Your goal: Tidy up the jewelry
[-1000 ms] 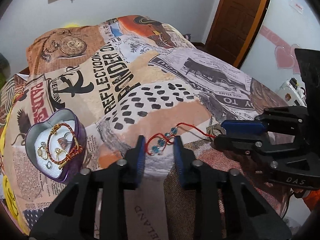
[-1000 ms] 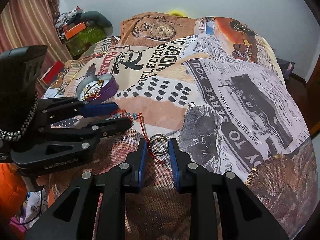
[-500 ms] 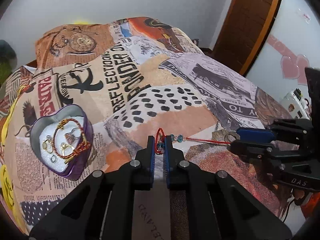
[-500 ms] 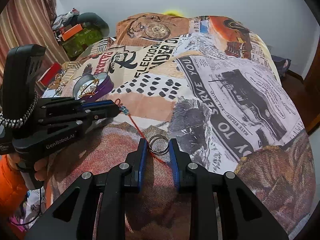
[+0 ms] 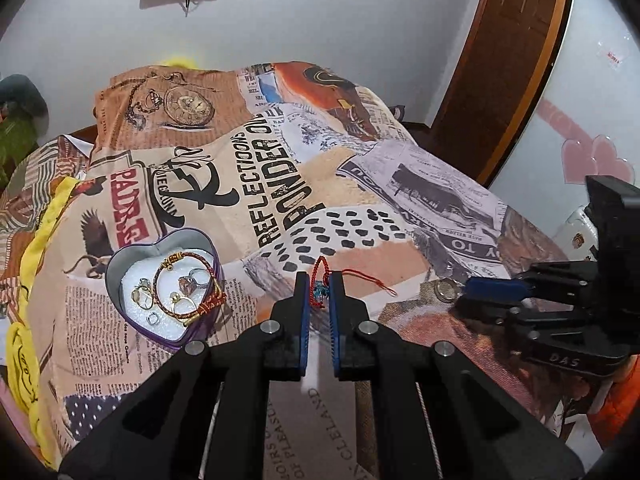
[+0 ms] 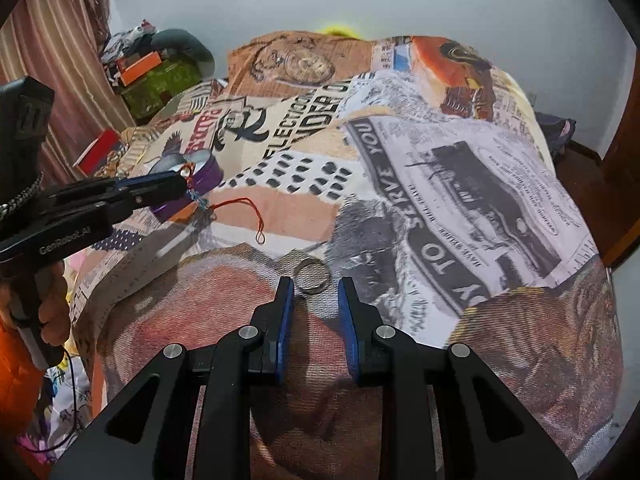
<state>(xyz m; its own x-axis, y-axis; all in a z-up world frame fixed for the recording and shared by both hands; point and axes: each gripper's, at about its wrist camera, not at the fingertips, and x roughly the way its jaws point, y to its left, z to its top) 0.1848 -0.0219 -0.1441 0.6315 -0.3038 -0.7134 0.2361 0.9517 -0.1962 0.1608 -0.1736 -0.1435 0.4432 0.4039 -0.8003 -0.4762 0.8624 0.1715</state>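
Observation:
My left gripper (image 5: 319,282) is shut on a red cord bracelet with blue beads (image 5: 319,291) and holds it above the bed; its loose end (image 6: 256,220) trails down onto the bedspread. A purple heart-shaped tin (image 5: 120,268) lies to its left, holding a red and gold bangle (image 5: 188,292) and several rings. The tin also shows in the right wrist view (image 6: 208,176), behind the left gripper (image 6: 186,184). My right gripper (image 6: 316,292) is open, its fingers either side of a silver ring (image 6: 312,276) that lies on the bedspread; the ring also shows in the left wrist view (image 5: 446,290).
The bed is covered by a newspaper-print spread (image 5: 280,168). A brown door (image 5: 508,60) stands at the back right. Clutter and a curtain (image 6: 60,60) are at the bed's far left side. A yellow cloth (image 5: 24,320) hangs at the left edge.
My left gripper has shut on the beaded cord and lifted it up and to the left, towards the tin; the cord's tail slid away from the ring. My right gripper stayed open at the ring.

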